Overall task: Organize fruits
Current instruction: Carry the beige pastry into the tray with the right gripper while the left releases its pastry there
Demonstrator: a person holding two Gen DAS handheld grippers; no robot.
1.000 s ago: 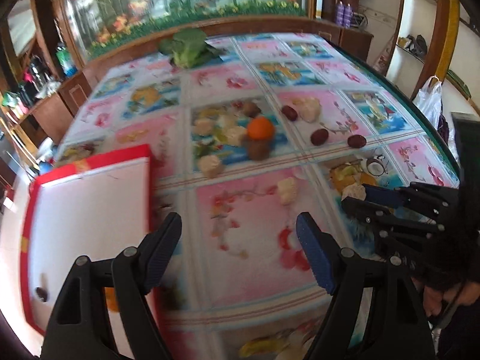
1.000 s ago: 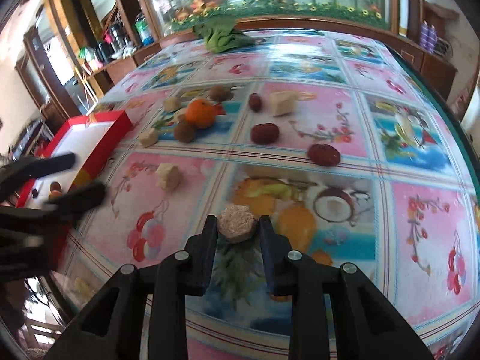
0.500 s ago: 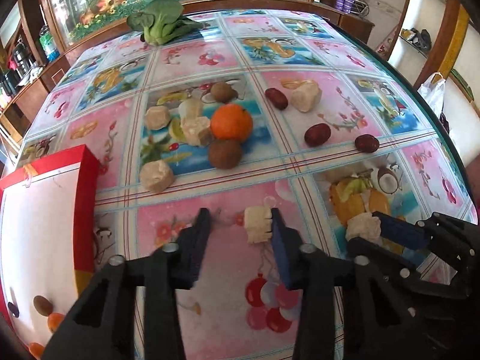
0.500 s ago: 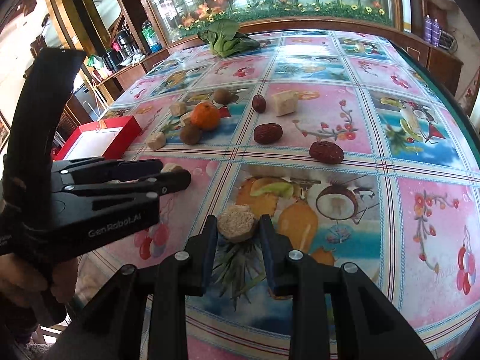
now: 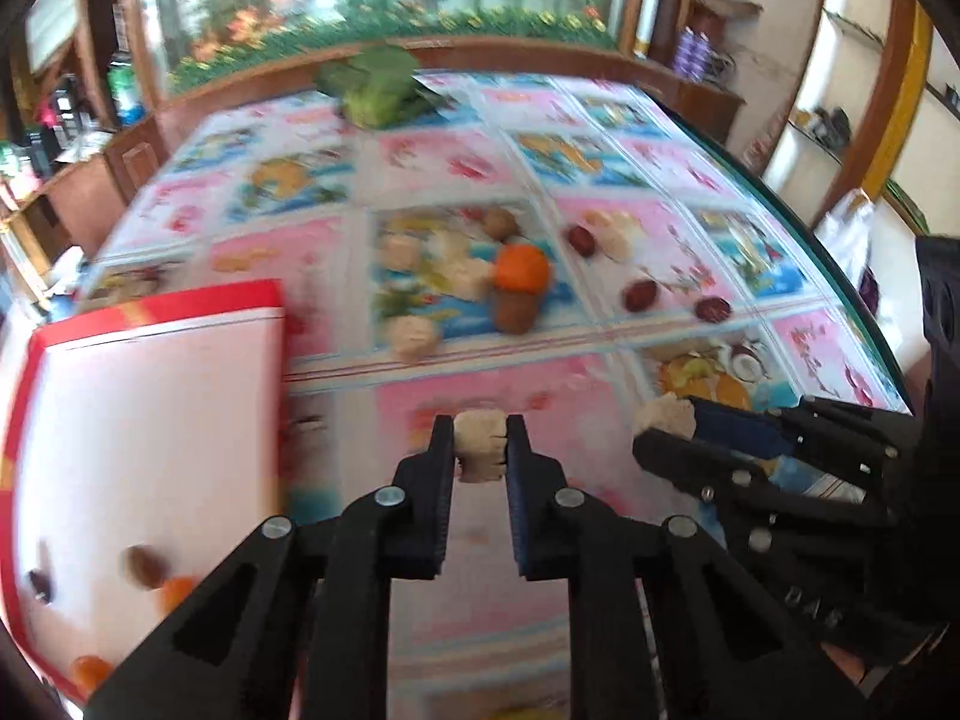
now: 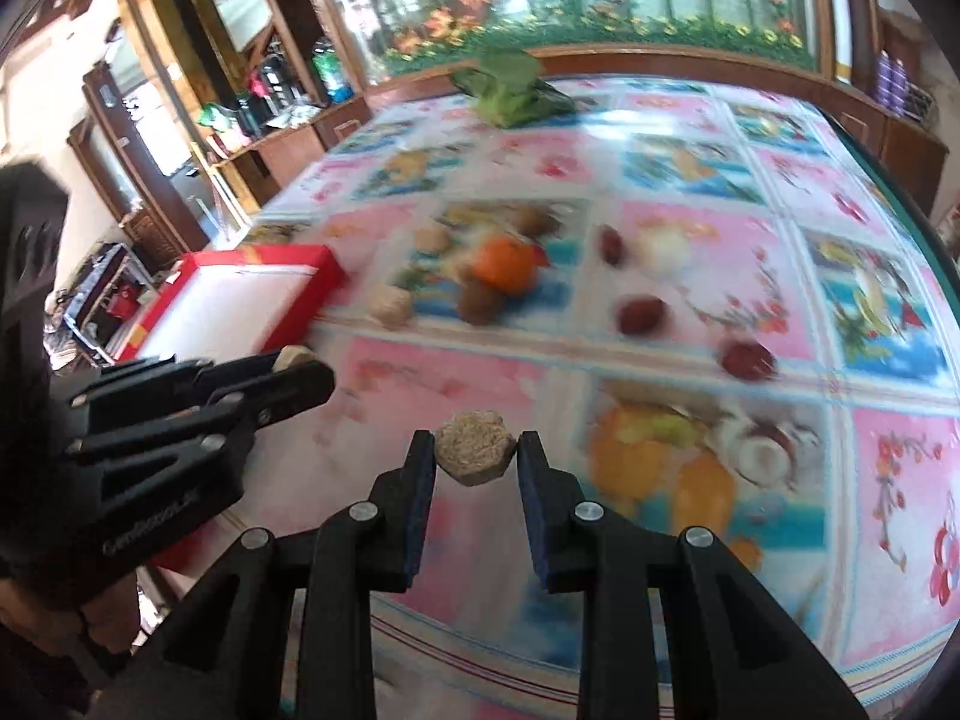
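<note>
My left gripper (image 5: 479, 441) is shut on a pale beige chunk (image 5: 479, 447) and holds it above the table, right of the red-rimmed white box (image 5: 150, 420). My right gripper (image 6: 475, 457) is shut on a brown grainy chunk (image 6: 475, 447), lifted off the table; it also shows in the left wrist view (image 5: 660, 420). An orange (image 5: 521, 267), a brown round fruit (image 5: 513, 311), red dates (image 5: 641, 295) and more beige chunks (image 5: 411, 336) lie mid-table.
The box holds a few small fruits (image 5: 144, 567) at its near end. A leafy green vegetable (image 5: 375, 87) lies at the far edge. The table's right edge (image 5: 840, 276) curves near shelves. Cabinets stand at the left.
My left gripper closed on the beige chunk and lifted it, swinging toward the box. My right gripper lifted its brown chunk off the table and moved left. Both views are motion-blurred now.
</note>
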